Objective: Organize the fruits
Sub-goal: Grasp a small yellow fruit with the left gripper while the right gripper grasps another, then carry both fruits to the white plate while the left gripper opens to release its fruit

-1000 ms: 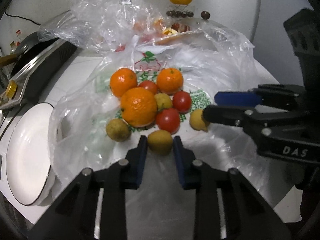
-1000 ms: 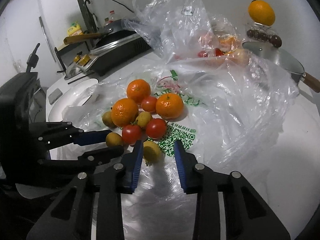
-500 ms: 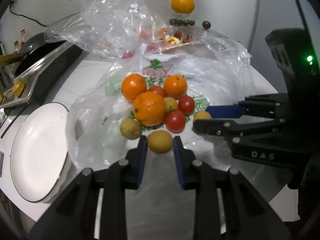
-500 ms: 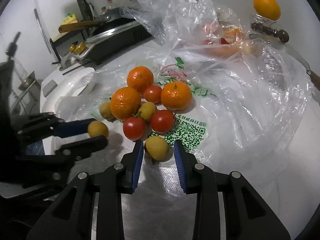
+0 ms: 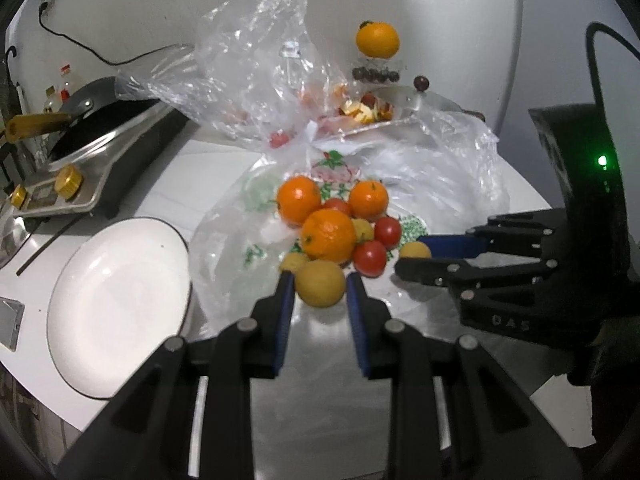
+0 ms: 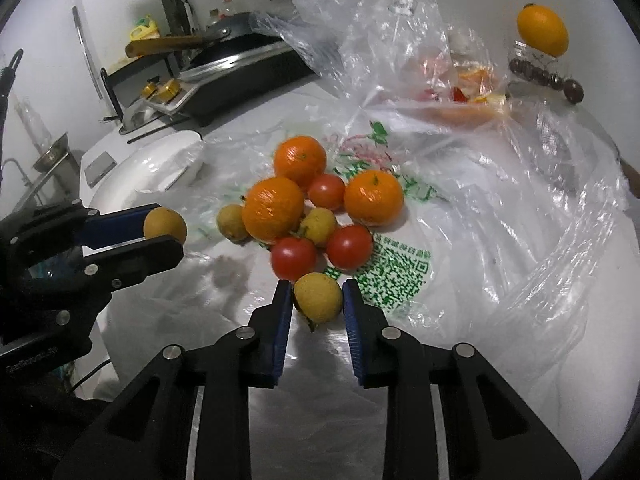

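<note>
Left tongs [image 5: 320, 294] tilted down — grasping yellow fruit [image 5: 320, 289]; right tongs [image 6: 316, 300] likewise, second yellow fruit [image 6: 318, 297].

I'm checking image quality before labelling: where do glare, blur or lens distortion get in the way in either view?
Left wrist view: fisheye bends the white plate and darkens the corners; glare on the plastic bag veils the fruit behind it. Right wrist view: bright reflection on the steel surface between the tongs; the bag glints; the background stove is soft.
</note>
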Available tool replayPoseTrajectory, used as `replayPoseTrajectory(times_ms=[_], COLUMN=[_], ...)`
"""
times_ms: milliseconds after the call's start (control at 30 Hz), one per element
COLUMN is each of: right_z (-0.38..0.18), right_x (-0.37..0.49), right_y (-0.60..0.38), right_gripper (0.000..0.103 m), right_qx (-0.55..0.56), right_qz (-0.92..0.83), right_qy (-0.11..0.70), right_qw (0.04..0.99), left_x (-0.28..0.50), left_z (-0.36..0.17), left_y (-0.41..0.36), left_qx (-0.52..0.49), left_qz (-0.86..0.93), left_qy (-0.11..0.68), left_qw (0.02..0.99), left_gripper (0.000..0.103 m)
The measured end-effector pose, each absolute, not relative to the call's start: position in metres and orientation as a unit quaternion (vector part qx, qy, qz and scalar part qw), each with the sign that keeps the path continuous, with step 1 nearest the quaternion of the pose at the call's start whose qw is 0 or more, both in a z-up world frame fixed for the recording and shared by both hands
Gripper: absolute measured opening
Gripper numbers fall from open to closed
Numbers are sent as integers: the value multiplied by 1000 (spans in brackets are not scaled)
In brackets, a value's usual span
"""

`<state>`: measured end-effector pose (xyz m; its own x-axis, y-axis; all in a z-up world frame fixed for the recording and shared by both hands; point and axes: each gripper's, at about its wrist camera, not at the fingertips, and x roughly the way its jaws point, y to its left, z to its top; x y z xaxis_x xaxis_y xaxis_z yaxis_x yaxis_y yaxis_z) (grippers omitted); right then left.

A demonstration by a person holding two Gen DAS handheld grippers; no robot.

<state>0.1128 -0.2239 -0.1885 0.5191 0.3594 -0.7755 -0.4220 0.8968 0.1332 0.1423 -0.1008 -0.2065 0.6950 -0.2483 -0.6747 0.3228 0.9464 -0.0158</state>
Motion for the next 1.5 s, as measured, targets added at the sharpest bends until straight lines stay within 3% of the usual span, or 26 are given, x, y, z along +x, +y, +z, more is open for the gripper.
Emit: replayPoseTrajectory(times_ms=[833,1500], right_z=[-140,-135], right_x=[108,120], right_y=[-138,-66], right_gripper=[28,28], right_qx=[-73,-101], right_qz=[263,306], right_qy=[394,387], right_qw=[878,864], left_x=[118,118], left_z=[-193,-200], left_y=[-13,54], left_qx=[25,1], left_qz=[-116,-65], left_qy=[316,313], left_qw=[941,947], left_gripper=[27,27])
